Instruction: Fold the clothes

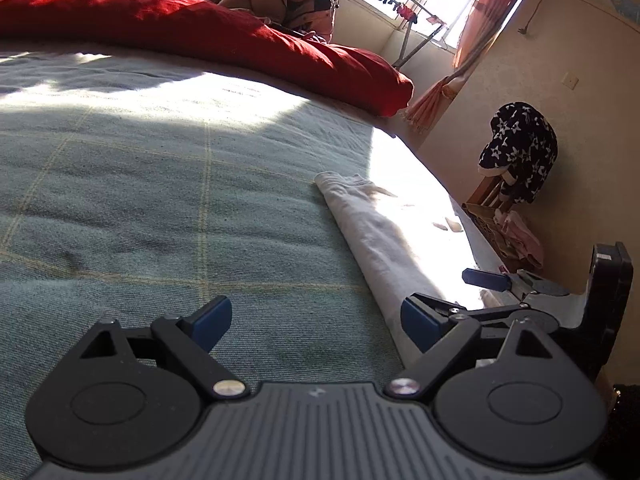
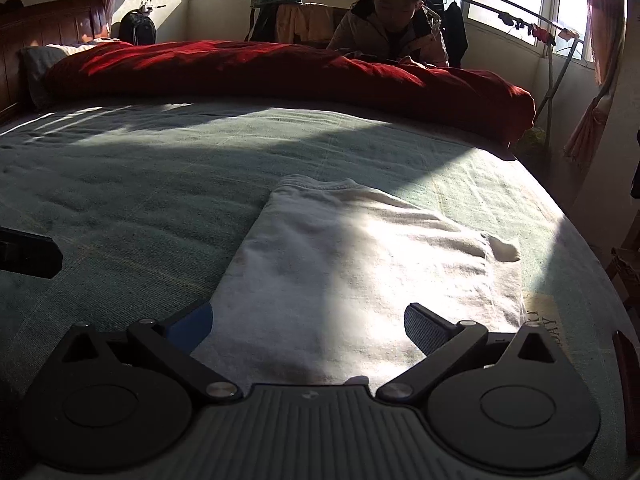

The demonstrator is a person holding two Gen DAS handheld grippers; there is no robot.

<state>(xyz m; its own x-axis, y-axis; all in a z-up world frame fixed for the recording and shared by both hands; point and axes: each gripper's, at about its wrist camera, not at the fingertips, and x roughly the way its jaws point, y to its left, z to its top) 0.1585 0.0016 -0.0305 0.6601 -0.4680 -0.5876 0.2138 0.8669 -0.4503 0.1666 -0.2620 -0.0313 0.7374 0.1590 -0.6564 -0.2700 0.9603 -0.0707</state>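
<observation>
One white garment (image 2: 360, 264) lies flat on the bed (image 2: 120, 208), already folded into a narrow panel, a sleeve tip poking out on its right. Both grippers, left gripper (image 1: 316, 320) and right gripper (image 2: 308, 322), have their fingers spread wide, holding nothing. The glare may hide layers; a grab catching only the top layer would likely undo the fold.

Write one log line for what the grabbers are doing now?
task: fold clothes | left gripper: open, empty, beside white garment | right gripper: open, over garment's near edge | garment: partly folded, flat on green bedspread
</observation>
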